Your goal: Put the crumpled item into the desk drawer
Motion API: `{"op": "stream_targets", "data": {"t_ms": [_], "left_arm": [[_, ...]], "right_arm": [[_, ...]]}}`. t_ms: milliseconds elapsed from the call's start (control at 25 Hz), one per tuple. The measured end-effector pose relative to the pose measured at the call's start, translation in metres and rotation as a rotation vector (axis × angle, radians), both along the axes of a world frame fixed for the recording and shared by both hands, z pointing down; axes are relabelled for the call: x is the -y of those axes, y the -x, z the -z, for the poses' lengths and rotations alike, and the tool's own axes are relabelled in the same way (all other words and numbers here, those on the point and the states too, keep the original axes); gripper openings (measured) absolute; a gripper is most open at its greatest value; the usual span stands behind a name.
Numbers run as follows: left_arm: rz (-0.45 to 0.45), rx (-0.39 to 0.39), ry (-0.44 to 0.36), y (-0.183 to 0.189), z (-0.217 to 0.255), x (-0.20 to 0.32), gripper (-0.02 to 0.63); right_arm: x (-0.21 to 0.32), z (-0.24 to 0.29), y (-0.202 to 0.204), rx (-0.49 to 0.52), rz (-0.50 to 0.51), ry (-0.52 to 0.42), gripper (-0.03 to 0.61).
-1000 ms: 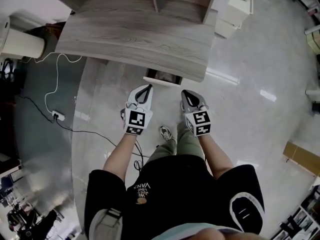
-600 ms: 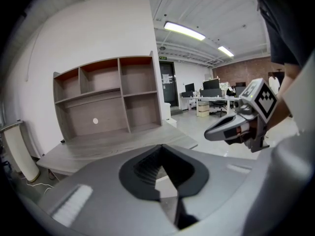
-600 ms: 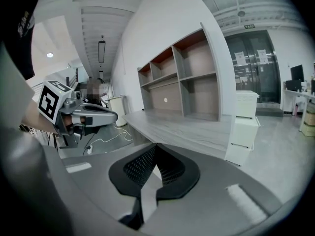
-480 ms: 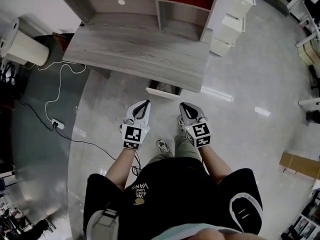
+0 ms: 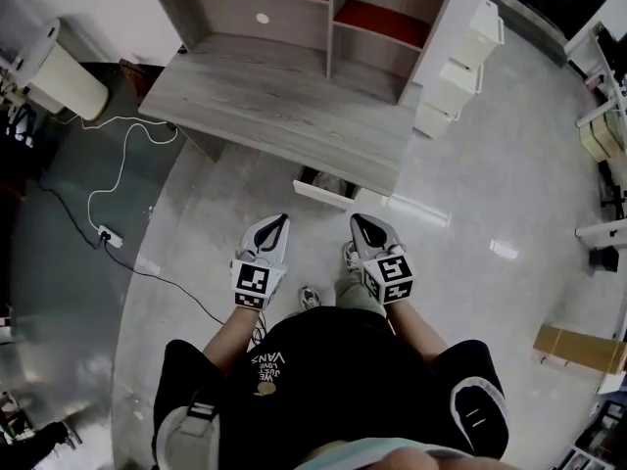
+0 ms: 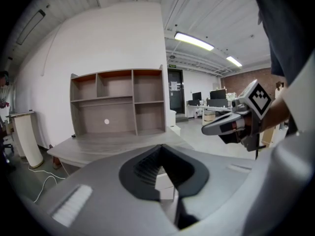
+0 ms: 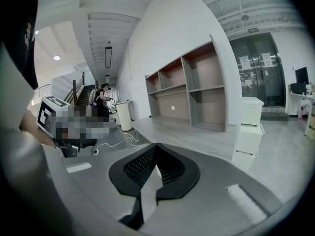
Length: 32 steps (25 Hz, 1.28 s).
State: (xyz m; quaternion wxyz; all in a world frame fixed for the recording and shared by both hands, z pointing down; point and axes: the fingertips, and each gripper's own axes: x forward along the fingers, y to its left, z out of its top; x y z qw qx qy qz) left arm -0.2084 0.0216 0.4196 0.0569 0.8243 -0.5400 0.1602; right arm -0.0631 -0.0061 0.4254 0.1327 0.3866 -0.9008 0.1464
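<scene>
The grey wooden desk [image 5: 284, 116] stands ahead of me, and its drawer [image 5: 323, 192] pokes out a little from under the front edge. My left gripper [image 5: 281, 220] and right gripper [image 5: 357, 220] hang side by side in front of that drawer, above the floor and apart from the desk. Both are shut, tips together, with nothing between the pads. The left gripper view shows its own closed jaws [image 6: 160, 147] and the right gripper [image 6: 231, 124] beside them. In the right gripper view the closed jaws [image 7: 155, 145] point at the desk. No crumpled item shows in any view.
A shelf hutch [image 5: 328, 8] sits on the desk's back. A white drawer unit [image 5: 460, 57] stands to its right, a white cylinder [image 5: 59, 67] to its left. A cable and power strip [image 5: 108, 233] lie on the floor at left. A cardboard box [image 5: 578, 346] lies far right.
Both grippers have drawn back from the desk toward my body and risen, still shut. The head view has tilted, so more of the hutch shows.
</scene>
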Motion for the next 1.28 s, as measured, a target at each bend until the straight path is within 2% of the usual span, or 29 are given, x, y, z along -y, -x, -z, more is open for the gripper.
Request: {"op": "stream_targets", "data": {"t_ms": [280, 600, 1280], "left_arm": [[0.057, -0.024, -0.033, 0.014, 0.017, -0.013, 0.052], [0.088, -0.045, -0.076, 0.024, 0.037, -0.026, 0.052], [0.114, -0.077, -0.116, 0.035, 0.043, -0.043, 0.052]], "right_arm": [[-0.003, 0.017, -0.004, -0.007, -0.007, -0.008, 0.003], [0.0, 0.049, -0.003, 0.046, -0.031, -0.093, 0.003], [-0.005, 0.073, 0.003, 0.077, -0.05, -0.14, 0.003]]}}
